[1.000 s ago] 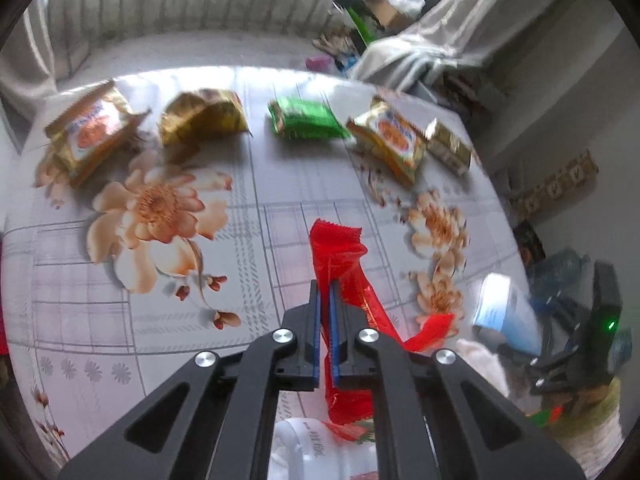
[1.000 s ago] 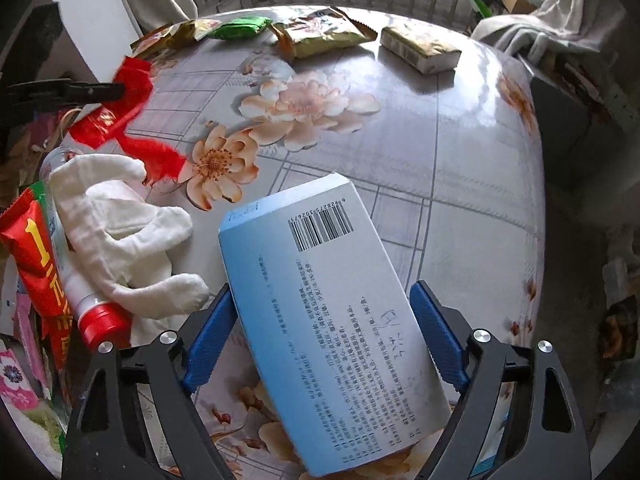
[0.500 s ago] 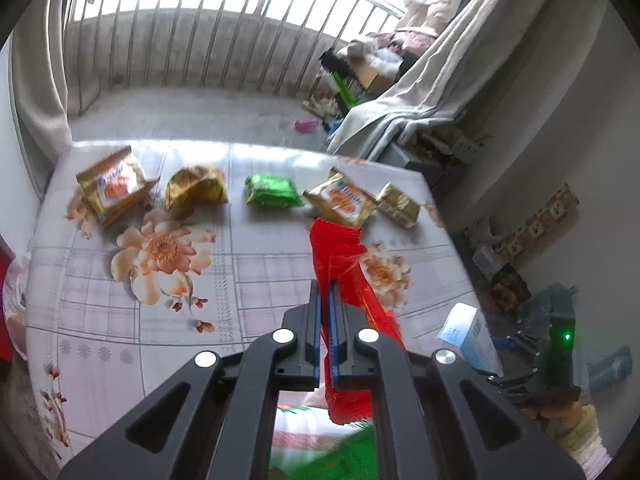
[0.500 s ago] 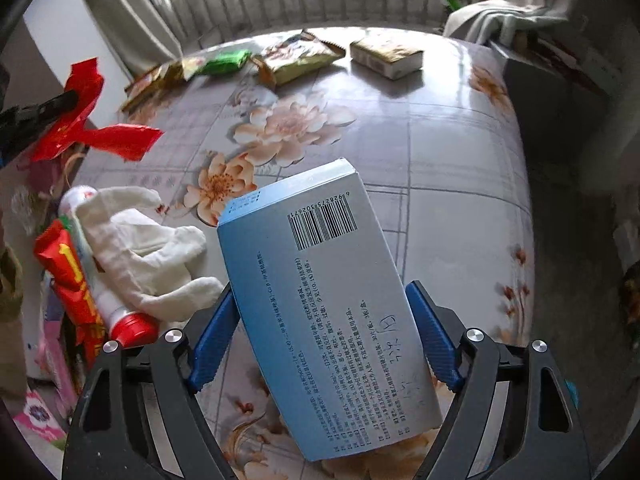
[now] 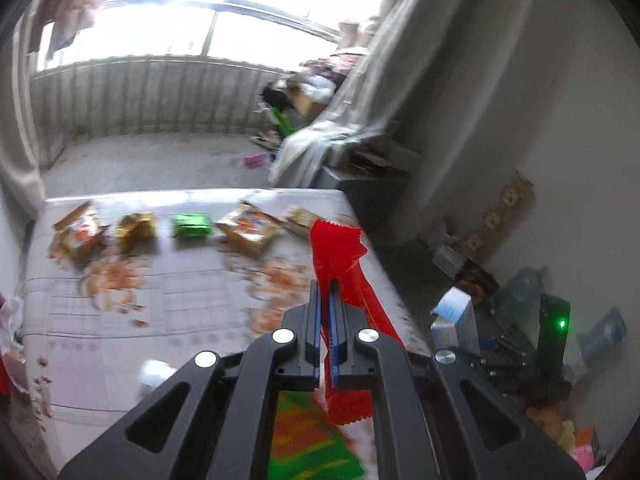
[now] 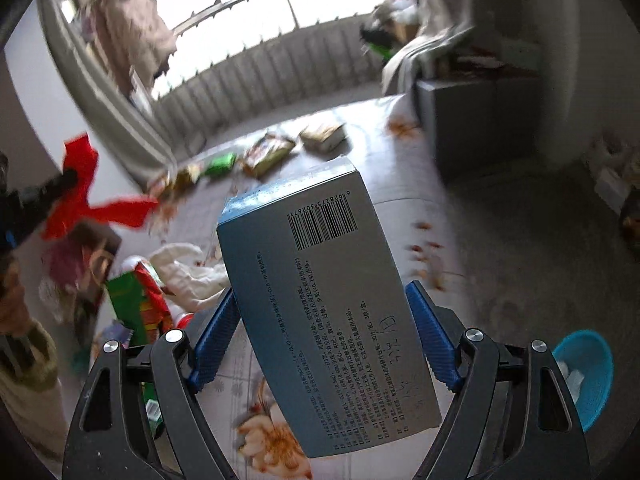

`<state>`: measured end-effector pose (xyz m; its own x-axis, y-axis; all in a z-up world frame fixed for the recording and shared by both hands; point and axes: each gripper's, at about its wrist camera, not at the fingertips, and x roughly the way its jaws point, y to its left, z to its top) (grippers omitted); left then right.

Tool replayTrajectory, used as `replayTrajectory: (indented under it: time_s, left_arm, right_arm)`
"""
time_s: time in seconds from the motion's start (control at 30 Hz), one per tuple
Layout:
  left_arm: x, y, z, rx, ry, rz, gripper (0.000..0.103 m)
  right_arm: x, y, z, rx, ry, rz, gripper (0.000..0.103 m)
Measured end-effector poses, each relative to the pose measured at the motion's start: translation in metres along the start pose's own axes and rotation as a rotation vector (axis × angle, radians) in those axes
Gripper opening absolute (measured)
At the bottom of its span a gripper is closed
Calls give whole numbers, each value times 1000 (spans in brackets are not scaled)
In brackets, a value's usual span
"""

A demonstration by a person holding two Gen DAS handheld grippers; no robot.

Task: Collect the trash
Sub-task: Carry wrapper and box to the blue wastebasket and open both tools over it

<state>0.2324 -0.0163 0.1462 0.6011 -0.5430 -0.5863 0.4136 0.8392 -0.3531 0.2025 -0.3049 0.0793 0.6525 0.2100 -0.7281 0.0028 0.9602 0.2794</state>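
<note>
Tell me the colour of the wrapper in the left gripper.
Red. The wrapper shows best in the left wrist view, pinched in the left gripper.

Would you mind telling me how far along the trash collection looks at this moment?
Partly done. In hand: the left gripper is shut on a red wrapper, and the right gripper holds a blue box, both lifted off the table. The blue basket on the floor already holds some white scraps. Left: five snack packets in a row at the far edge, including the green packet.

Both wrist views look down across the floral table.
</note>
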Motion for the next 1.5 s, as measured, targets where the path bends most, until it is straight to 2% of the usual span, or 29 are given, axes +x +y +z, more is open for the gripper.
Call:
replayTrajectory:
  time_s: [0.1, 0.27, 0.33, 0.5, 0.73, 0.87, 0.97, 1.03, 1.07, 1.1, 1.2, 1.27, 1.33, 1.43, 1.5]
  left_arm:
    - [12, -42, -9, 46, 25, -71, 3]
    - [55, -114, -32, 123, 89, -184, 3]
    - [84, -148, -43, 149, 148, -241, 3]
    - [153, -229, -69, 254, 283, -284, 3]
    - [272, -348, -126, 380, 511, -334, 3]
    - [323, -397, -155, 428, 597, -352, 3]
    - [354, -425, -172, 463, 620, -363, 6]
    - [378, -434, -186, 494, 659, -346, 30]
    - [389, -437, -190, 501, 667, -323, 60]
    - [397, -436, -194, 507, 659, -287, 73]
    - [406, -432, -203, 515, 664, -238, 74]
    - [402, -420, -204, 494, 675, -247, 76]
    - [389, -409, -196, 483, 632, -251, 80]
    - [368, -395, -180, 444, 569, -280, 88]
    - [351, -386, -170, 407, 573, -299, 94]
  right_arm:
    - [-32, -32, -16, 103, -54, -35, 77]
    - [-73, -96, -53, 305, -103, -60, 78]
    - [-86, -130, -76, 404, -117, -82, 78]
    - [-103, -201, -121, 641, -142, -127, 78]
    - [-100, -304, -166, 899, -172, -184, 78]
    - [-88, -360, -187, 1029, -169, -195, 78]
    - [-71, -395, -196, 1097, -168, -164, 80]
    - [-56, -417, -210, 1152, -150, -177, 84]
    - [-48, -425, -217, 1172, -138, -196, 88]
    - [-39, -434, -224, 1183, -116, -212, 88]
    - [-17, -451, -250, 1244, -23, -315, 88]
    - [-15, -446, -263, 1268, -31, -296, 88]
    - [-18, -434, -268, 1254, -33, -291, 88]
    - [-33, -408, -262, 1185, -46, -331, 88]
    - [-47, -382, -254, 1128, -62, -362, 88]
